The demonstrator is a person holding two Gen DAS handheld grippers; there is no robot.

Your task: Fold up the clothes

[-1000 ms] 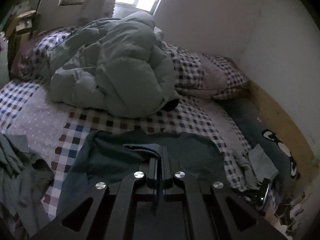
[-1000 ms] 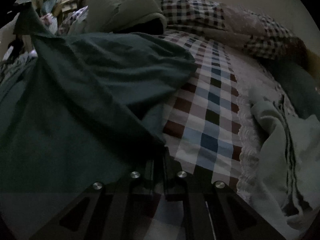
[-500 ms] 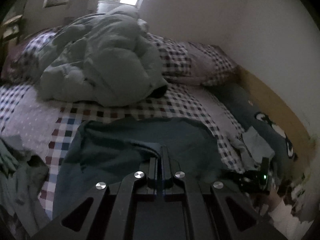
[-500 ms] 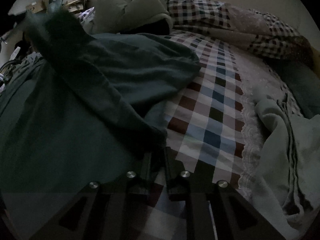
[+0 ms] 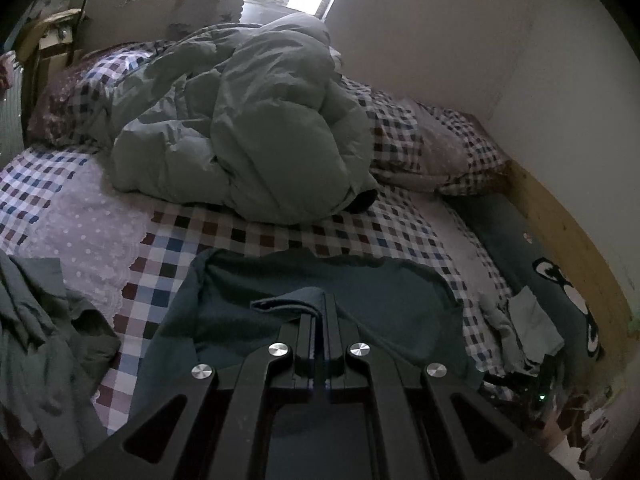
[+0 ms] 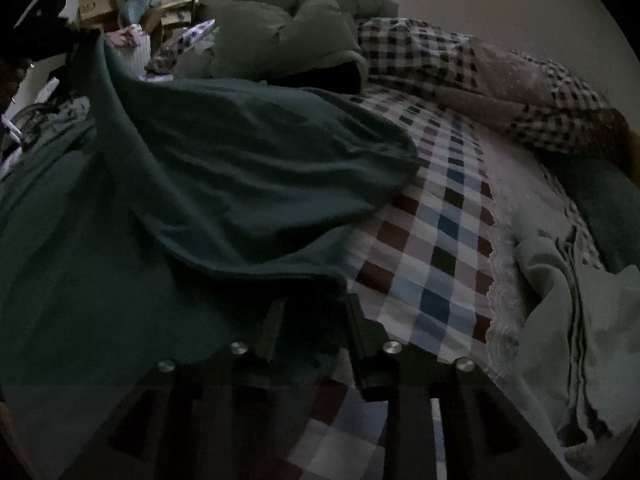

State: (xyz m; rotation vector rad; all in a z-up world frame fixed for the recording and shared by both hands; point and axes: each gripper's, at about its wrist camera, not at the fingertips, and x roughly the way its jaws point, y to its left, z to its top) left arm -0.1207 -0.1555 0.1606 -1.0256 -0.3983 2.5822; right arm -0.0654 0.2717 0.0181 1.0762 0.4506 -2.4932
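Observation:
A dark teal garment [image 5: 320, 280] lies spread on the checked bed sheet [image 5: 280, 236]. My left gripper [image 5: 320, 312] is shut on a folded corner of it and holds that corner a little above the rest. In the right wrist view the same garment [image 6: 224, 168] slopes up to a raised corner at the upper left. My right gripper [image 6: 314, 320] sits at the garment's near hem. Its jaws are opening, the fingers [image 6: 272, 324] stand apart, and the pads no longer press the cloth.
A bulky green duvet [image 5: 248, 132] and checked pillows [image 5: 424, 148] fill the far half of the bed. Grey-green clothes [image 5: 36, 320] are heaped at the left. Pale green clothes [image 6: 568, 300] lie at the right, beside a teal panda blanket [image 5: 560, 280], a wooden rail and the wall.
The right gripper's jaws have parted and let go of the garment's hem, which now lies slack on the sheet. The left gripper stays shut on its corner and has shifted slightly.

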